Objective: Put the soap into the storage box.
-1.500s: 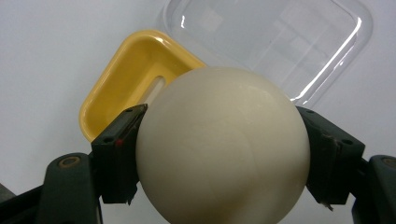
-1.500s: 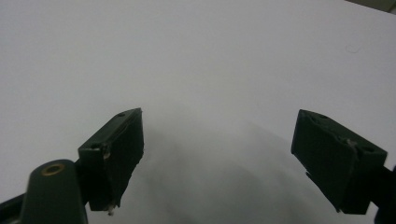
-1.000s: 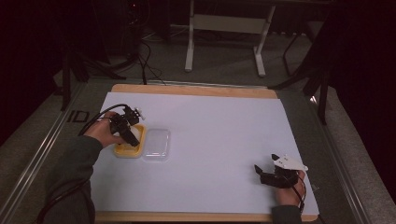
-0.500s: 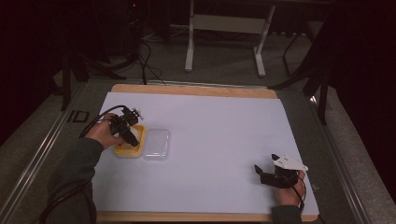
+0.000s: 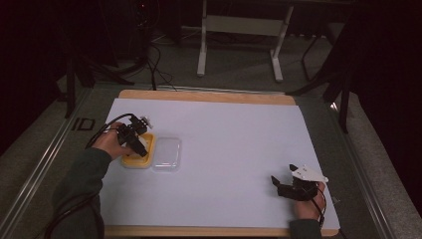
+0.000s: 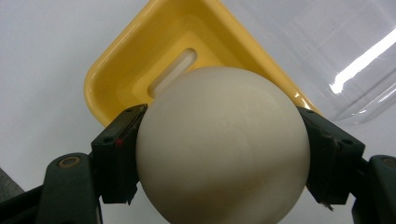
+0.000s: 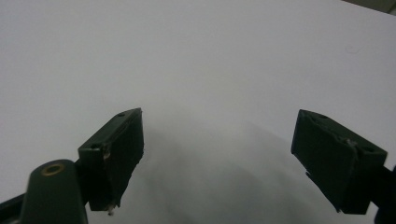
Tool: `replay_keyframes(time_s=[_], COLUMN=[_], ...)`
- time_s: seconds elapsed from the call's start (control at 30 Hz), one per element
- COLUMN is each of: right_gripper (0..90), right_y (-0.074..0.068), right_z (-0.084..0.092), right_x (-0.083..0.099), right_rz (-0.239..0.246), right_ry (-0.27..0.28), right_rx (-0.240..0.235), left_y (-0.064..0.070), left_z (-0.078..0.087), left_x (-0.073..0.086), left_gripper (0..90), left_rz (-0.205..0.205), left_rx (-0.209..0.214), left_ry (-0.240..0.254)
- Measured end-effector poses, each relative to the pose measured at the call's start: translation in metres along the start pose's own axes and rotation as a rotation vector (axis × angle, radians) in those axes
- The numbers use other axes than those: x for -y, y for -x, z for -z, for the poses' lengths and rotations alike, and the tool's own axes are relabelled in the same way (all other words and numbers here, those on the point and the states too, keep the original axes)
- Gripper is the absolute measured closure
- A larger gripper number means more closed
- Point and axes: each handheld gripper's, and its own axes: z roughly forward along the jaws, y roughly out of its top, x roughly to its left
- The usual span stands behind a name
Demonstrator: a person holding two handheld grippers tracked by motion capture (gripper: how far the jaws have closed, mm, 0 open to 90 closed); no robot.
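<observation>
In the left gripper view a cream-white ball [image 6: 222, 147] sits between the two black jaws of my left gripper [image 6: 222, 158], whose pads press on both its sides. It hangs just above a yellow tray [image 6: 126, 60] with a slot in its floor. From above, the left gripper [image 5: 142, 148] is over that yellow tray [image 5: 130, 162] at the table's left. My right gripper [image 5: 278, 185] rests low at the front right, jaws wide apart with nothing between them [image 7: 219, 158].
A clear plastic lid [image 5: 167, 154] lies right beside the yellow tray, also seen as a clear plastic lid [image 6: 345, 51] in the left gripper view. The white sheet [image 5: 234, 144] covers the wooden table [image 5: 209, 95]. A desk frame [image 5: 239, 25] and cables stand beyond the far edge.
</observation>
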Motion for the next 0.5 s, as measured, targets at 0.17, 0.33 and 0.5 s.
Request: replay_keyframes(time_s=[0.17,0.33,0.5], right_gripper=[16.9,16.9,17.0], right_y=[0.0000,0.0000,-0.0001], right_z=[0.0000,0.0000,0.0000], right_x=[0.0000,0.0000,0.0000], right_rz=[0.000,0.000,0.000], right_ry=[0.000,0.000,0.000], right_rx=[0.000,0.000,0.000], left_y=[-0.0004,-0.0010,-0.0016], left_z=[-0.0023,-0.0069,-0.0101], left_x=[0.0001,0.0008,0.0013], left_gripper=[25.2,25.1,25.2], left_rz=[0.003,0.002,0.010], left_rx=[-0.002,-0.016,-0.008], left_ry=[-0.006,-0.021,-0.019])
